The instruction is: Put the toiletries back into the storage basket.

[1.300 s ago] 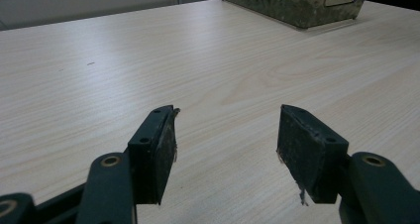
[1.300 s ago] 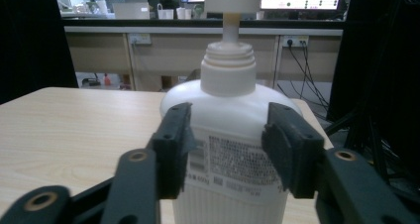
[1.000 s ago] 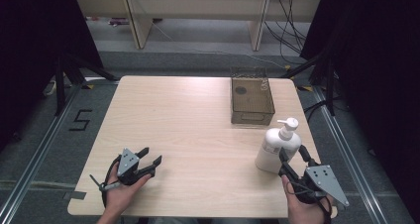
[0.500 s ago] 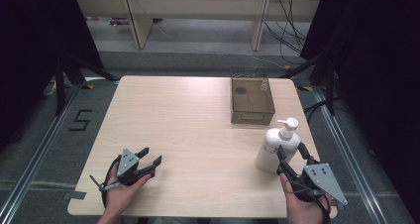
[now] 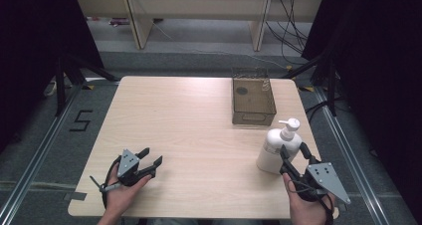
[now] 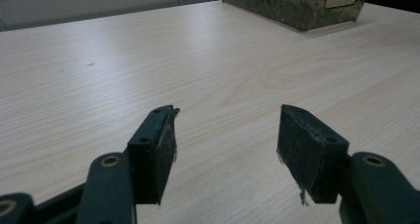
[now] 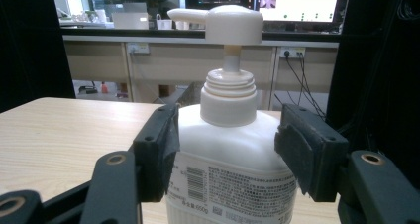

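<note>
Spanning most of the high view, pale wooden table (image 5: 199, 135) with broad bare room across the middle and left; dark floor beyond every edge. Near the far right edge, a brown see-through bin (image 5: 252, 101), well apart from both hands. Standing upright near the right front edge, white pump bottle (image 5: 276, 148), long axis vertical, spout pointing left in the right gripper view. Flanking the bottle's shoulder, right tool (image 7: 225, 154), jaws wide and just been closing, left pad at the bottle's surface, right pad showing a sliver of gap; not yet clamped. Resting at the left front, left tool (image 6: 225, 152), released, jaws apart over bare table, holding nothing.
</note>
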`<state>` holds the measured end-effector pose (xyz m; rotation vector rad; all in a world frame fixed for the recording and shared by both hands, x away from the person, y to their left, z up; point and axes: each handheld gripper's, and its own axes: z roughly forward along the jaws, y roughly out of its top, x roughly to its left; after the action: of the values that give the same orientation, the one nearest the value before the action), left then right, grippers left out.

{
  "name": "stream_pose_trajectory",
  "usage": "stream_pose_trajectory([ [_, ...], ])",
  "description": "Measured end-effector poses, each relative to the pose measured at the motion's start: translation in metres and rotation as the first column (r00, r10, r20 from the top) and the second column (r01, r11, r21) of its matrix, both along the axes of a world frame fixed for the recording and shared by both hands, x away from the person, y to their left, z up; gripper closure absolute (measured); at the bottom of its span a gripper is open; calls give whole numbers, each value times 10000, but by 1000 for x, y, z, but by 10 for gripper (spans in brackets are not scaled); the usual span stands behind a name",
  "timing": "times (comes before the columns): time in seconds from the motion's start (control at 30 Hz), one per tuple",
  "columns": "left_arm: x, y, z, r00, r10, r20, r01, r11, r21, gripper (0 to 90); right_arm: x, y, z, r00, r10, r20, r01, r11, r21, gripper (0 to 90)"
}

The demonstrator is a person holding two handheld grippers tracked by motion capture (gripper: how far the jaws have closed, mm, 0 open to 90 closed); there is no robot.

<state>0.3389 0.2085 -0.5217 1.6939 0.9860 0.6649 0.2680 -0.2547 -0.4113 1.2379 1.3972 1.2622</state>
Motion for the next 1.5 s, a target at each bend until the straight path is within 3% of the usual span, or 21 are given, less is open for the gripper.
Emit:
stream_pose_trajectory([
  [0.03, 0, 0, 0, 10000, -4, 7, 4, 10000, 19, 391, 2, 0, -1, 9997, 156, 163, -156, 9999, 16, 422],
  [0.07, 0, 0, 0, 10000, -7, 10, 7, 10000, 1, 391, 2, -1, -1, 9996, 29, 291, -21, 9997, -260, 422],
  [0.27, 0, 0, 0, 10000, -8, -20, 8, 10000, -15, 392, 3, 4, 2, 10000, -74, -34, 74, 9999, -71, 425],
  [0.3, 0, 0, 0, 10000, -6, -15, 6, 10000, -51, 392, 4, 4, 3, 9998, -68, 166, 71, 9998, -201, 424],
  [0.53, 0, -1, 0, 10000, 3, -18, -3, 10000, 9, 393, 10, 11, 12, 9992, -238, 322, 247, 9993, -267, 431],
  [0.67, 0, -1, 0, 10000, 11, -20, -11, 10000, 11, 393, 16, 12, 15, 9993, -363, 100, 365, 9992, -138, 450],
  [0.83, 0, -1, 0, 10000, 2, -17, -2, 10000, 13, 394, 23, 12, 21, 9987, -410, 312, 422, 9984, -371, 476],
  [1.1, 0, -1, 0, 10000, -23, -4, 23, 10000, 19, 394, 30, 11, 26, 9981, -550, 271, 563, 9972, -496, 499],
  [1.37, 0, -1, 0, 10000, -32, 1, 31, 10000, 32, 395, 33, 13, 27, 9985, -535, 125, 538, 9980, -340, 500],
  [1.47, 0, -1, 0, 10000, -30, -4, 31, 10000, 30, 395, 35, 10, 28, 9985, -516, 193, 527, 9967, -619, 500],
  [1.5, 0, -1, 0, 10000, -34, -4, 34, 10000, 39, 395, 35, 12, 29, 9980, -624, 41, 625, 9976, -311, 500],
])
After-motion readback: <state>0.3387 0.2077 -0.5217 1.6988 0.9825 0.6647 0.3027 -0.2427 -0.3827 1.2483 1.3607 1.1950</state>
